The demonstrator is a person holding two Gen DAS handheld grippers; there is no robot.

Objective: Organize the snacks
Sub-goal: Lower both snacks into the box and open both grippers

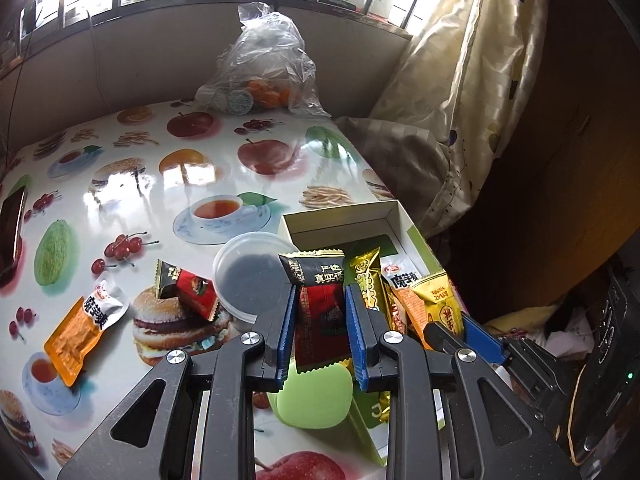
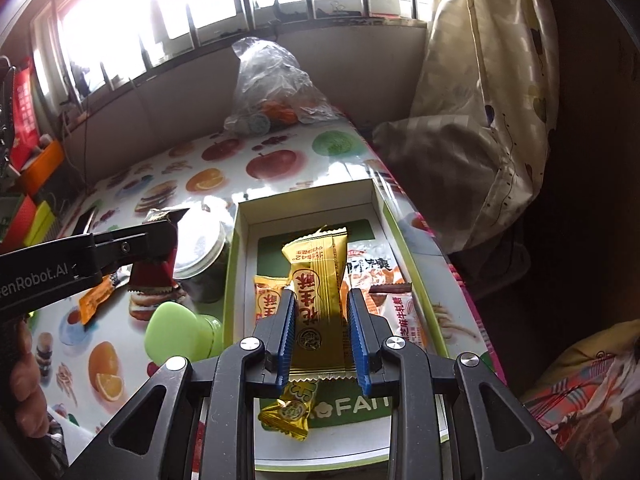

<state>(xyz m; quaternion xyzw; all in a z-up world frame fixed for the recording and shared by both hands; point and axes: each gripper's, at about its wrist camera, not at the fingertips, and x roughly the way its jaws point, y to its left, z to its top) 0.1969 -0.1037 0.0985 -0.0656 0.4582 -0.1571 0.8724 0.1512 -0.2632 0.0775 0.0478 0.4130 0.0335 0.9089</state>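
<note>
In the left wrist view, the left gripper (image 1: 320, 320) is seen with its blue-padded fingers (image 1: 286, 328) pinched on a black-and-red foil snack packet (image 1: 318, 304), which is held upright between them; just beyond it, a shallow white cardboard box with a green edge (image 1: 340, 220) is set at the right edge of the bench (image 1: 160, 184), which is covered in a glossy fruit-and-burger print; a gold wrapped bar (image 1: 366, 276) and orange packets are seen in the box; the right gripper (image 1: 460, 328) is partly shown at the right, closed on a yellow packet (image 1: 438, 300); a round clear plastic lid (image 1: 248, 276) lies beside the box; a red-and-black packet (image 1: 188, 288) and an orange-and-white pouch (image 1: 84, 324) lie loose on the bench to the left; a green rounded lid (image 1: 316, 396) is seen below the fingers; a clear plastic bag with oranges (image 1: 268, 68) stands at the far edge.

In the right wrist view, the right gripper (image 2: 320, 324) is seen with its fingers (image 2: 356, 328) clamped on the yellow packet (image 2: 318, 276), which is held over the box (image 2: 240, 240); orange-and-white pouches (image 2: 384, 292) and a small gold candy (image 2: 286, 412) lie inside the box; the left gripper (image 2: 160, 240) is seen at the left, gripping its packet (image 2: 154, 276) above the bench (image 2: 224, 168); a jar with a metal lid (image 2: 204, 256) stands just left of the box.
</note>
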